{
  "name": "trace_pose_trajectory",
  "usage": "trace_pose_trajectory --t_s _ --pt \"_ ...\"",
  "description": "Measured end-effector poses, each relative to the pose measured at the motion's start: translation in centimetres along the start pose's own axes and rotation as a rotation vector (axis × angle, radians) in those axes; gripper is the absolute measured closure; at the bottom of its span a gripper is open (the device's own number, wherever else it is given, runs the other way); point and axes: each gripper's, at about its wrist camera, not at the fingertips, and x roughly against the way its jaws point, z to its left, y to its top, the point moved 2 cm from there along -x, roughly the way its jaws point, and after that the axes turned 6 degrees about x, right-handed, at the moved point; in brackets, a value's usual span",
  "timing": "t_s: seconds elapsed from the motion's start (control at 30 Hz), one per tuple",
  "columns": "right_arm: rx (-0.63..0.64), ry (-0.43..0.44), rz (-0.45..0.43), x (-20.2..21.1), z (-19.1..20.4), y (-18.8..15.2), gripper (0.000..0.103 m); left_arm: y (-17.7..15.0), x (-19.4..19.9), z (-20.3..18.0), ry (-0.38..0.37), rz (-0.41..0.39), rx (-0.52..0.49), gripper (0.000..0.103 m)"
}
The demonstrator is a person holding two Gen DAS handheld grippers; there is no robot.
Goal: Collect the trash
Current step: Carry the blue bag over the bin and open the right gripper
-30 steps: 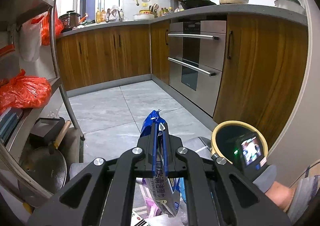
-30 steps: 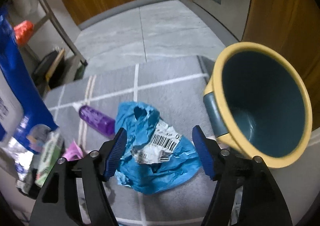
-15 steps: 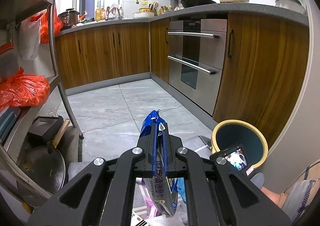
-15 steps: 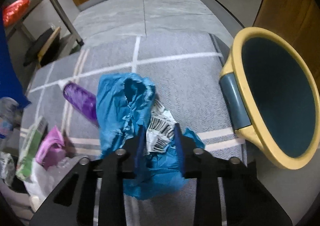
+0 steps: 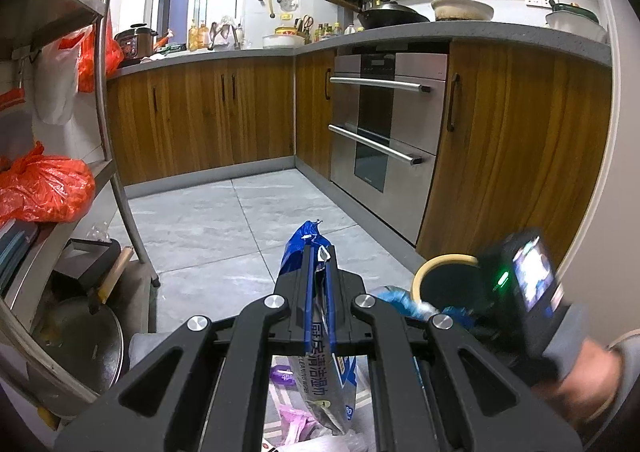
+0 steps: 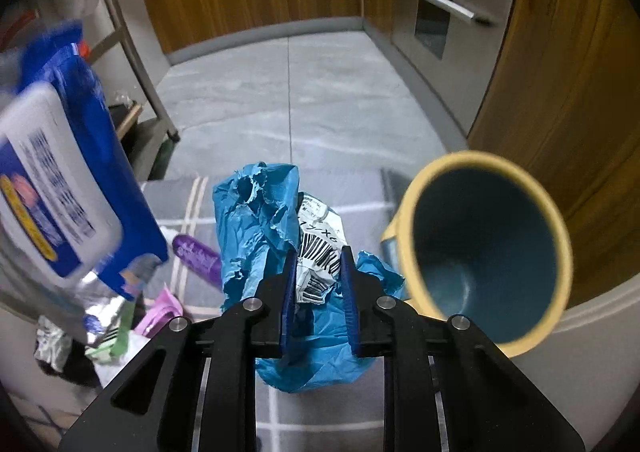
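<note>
My left gripper (image 5: 318, 252) is shut on a blue wet-wipe packet (image 5: 322, 368), which hangs down from its fingers; the same packet (image 6: 60, 188) fills the left of the right wrist view. My right gripper (image 6: 318, 264) has its jaws closing, with its blue pads pressed on a crumpled blue plastic mailing bag (image 6: 256, 228) with a barcode label, held up above the grey mat (image 6: 320, 420). A yellow-rimmed, teal-lined trash bin (image 6: 404, 212) stands just right of the bag. In the left wrist view the bin (image 5: 440, 264) is partly hidden by the right hand's device.
A purple bottle (image 6: 196, 252), a pink wrapper (image 6: 160, 312) and other scraps lie on the mat at lower left. A metal shelf leg (image 6: 132, 52) stands at the left. A steel oven (image 5: 384, 140) and wooden cabinets (image 5: 200, 120) line the back and right.
The right gripper's jaws came together on the blue mailing bag and lifted it off the mat. The left gripper stayed still, holding the packet.
</note>
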Motion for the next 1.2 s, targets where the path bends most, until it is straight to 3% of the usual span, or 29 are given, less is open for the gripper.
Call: trace_pose_trajectory --t_s 0.23,0.5,0.63,0.9,1.2 --pt "0.083 -0.101 -0.102 4.9 -4.6 2.5 0.081 0.0 0.2 -1.1 -0.023 0.007 -0.02 0.098" --pt "-0.027 -0.19 -0.129 4.4 -12.1 3.1 0.081 1.4 -0.9 -5.5 -0.101 0.005 -0.053 0.098" --pt "-0.054 -0.199 -0.082 3.2 -14.8 2.7 0.081 2.2 -2.8 -9.3 -0.152 0.017 -0.101 0.098" --pt "-0.089 -0.23 0.017 0.3 -20.0 2.1 0.081 2.4 -9.7 -16.7 -0.228 0.114 -0.165 0.098" --pt "-0.032 -0.274 0.123 -4.3 -21.7 2.0 0.081 -0.4 -17.5 -21.0 -0.187 0.217 -0.183 0.098"
